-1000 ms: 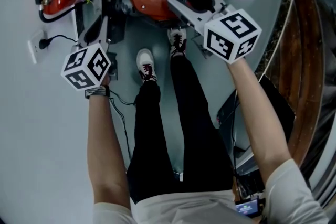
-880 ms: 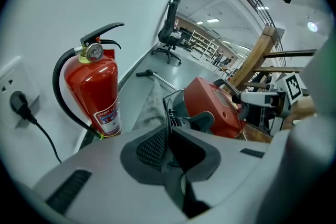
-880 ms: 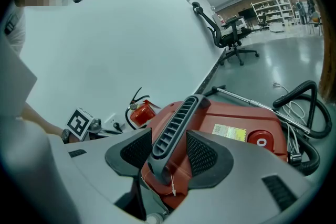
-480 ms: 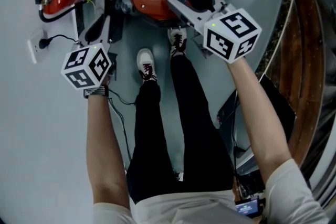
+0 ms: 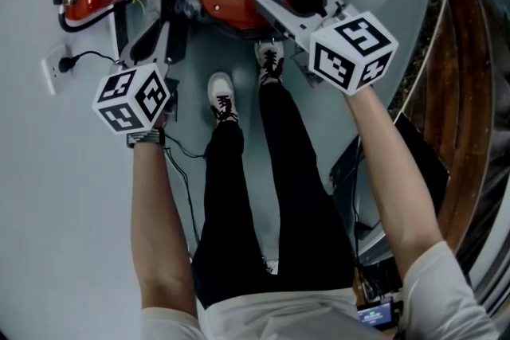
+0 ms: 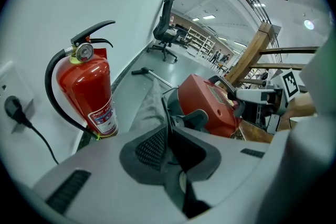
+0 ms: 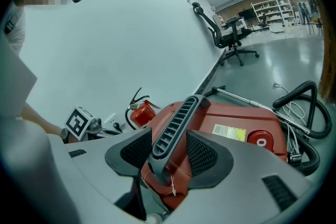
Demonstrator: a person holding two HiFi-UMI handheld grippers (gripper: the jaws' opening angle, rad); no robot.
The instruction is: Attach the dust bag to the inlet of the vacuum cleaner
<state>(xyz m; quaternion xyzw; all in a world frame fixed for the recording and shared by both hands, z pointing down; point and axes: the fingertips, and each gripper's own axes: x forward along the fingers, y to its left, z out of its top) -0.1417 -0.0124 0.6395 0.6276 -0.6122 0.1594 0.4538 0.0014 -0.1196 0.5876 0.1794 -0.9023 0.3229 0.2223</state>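
Between the jaws of the left gripper runs the thin, dark edge of the dust bag. Its grey cloth body trails ahead of the tips and slightly to their left. The jaws stand narrow and have just been easing apart, yet the pads appear to pinch that edge.

The bag looks light and floppy, so the cloth would sag and fold if gripped. The flat collar at its mouth seems the only stiff part, and being so thin it could slip or twist. My judgement is to hold the collar near its rim, clear of the opening, so it can be pushed squarely on.

Just beyond the tips and to their right sits the red vacuum cleaner, with a dark fitting on its near side. That fitting is probably the inlet, though I cannot tell for sure.

The right gripper is closed on the ribbed handle on top of the machine, which should steady a heavy body that may roll.

Left of the left gripper, a fire extinguisher stands against the wall.
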